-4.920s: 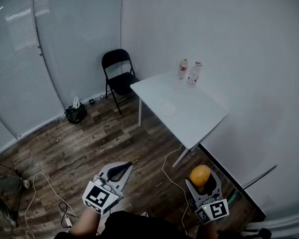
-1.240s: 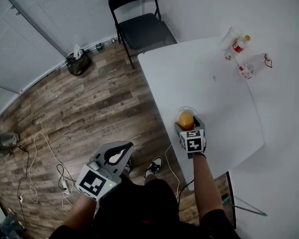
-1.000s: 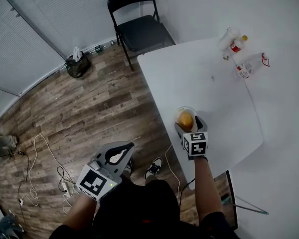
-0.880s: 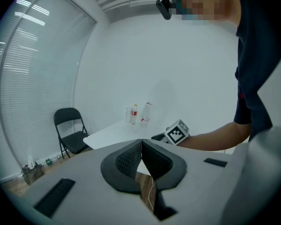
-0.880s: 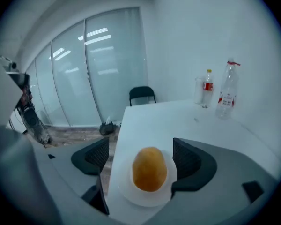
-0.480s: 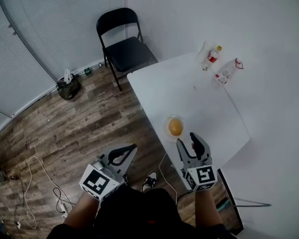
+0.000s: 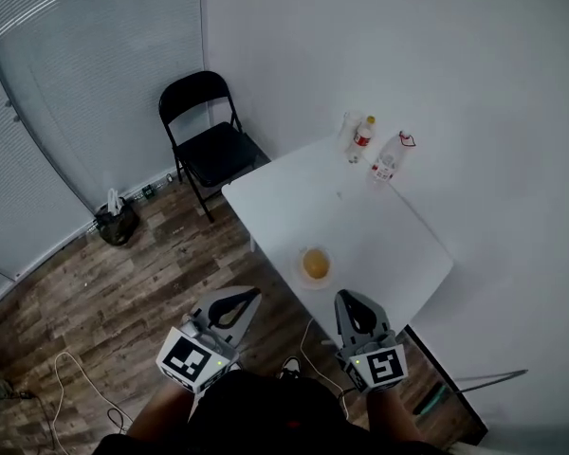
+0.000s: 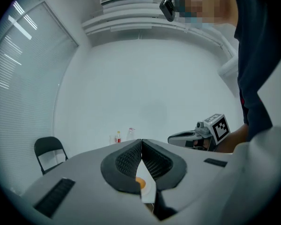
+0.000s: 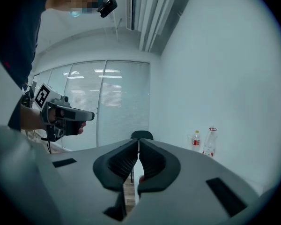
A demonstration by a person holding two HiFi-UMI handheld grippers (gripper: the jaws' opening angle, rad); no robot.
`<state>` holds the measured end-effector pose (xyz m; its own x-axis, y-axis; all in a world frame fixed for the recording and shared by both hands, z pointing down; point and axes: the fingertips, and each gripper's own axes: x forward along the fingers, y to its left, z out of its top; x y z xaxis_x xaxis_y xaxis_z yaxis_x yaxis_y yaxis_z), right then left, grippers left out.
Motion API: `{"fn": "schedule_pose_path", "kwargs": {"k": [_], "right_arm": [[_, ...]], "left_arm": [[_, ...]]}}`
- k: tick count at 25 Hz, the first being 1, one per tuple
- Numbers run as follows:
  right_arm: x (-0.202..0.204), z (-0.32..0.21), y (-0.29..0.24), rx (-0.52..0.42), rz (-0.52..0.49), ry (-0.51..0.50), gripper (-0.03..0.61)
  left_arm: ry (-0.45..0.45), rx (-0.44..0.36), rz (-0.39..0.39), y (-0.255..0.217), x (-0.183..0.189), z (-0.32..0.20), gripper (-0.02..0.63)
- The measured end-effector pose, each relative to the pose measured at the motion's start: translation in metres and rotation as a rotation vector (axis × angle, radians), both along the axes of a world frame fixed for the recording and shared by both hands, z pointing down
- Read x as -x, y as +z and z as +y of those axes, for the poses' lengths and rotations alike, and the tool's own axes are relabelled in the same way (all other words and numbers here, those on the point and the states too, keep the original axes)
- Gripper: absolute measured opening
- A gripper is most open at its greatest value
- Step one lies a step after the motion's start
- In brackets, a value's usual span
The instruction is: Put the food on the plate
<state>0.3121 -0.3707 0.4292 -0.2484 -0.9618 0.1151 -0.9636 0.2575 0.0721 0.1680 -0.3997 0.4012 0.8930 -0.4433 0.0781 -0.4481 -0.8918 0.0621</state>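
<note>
One piece of orange food (image 7: 315, 264) lies on the single plate (image 7: 316, 284) on the table (image 7: 389, 240), well apart from two bottles (image 7: 362, 138) whose labels are too small to read, while the left gripper (image 7: 254, 296) is closed and empty and the right gripper (image 7: 346, 298) has just closed its jaws on nothing.

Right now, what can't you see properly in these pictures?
- Food on the plate: too small in head view to name; in left gripper view, the shut left gripper covers most.
- Bottles: labels too small everywhere.
- Table: right gripper view, right gripper hides it almost wholly.
</note>
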Motion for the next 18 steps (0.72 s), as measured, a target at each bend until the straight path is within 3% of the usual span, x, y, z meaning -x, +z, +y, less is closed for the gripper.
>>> {"fn": "schedule_pose_path", "kwargs": {"k": [10,18], "right_arm": [[-0.001,0.026,-0.046,-0.107,-0.024,0.053,0.023],[-0.013,0.030,-0.042,-0.096,-0.002,0.069,0.023]], "left_arm": [[0.029,-0.052,0.005,-0.020,0.000,0.002,0.023],[0.037,-0.067,0.015,-0.026,-0.011,0.007,0.023]]}}
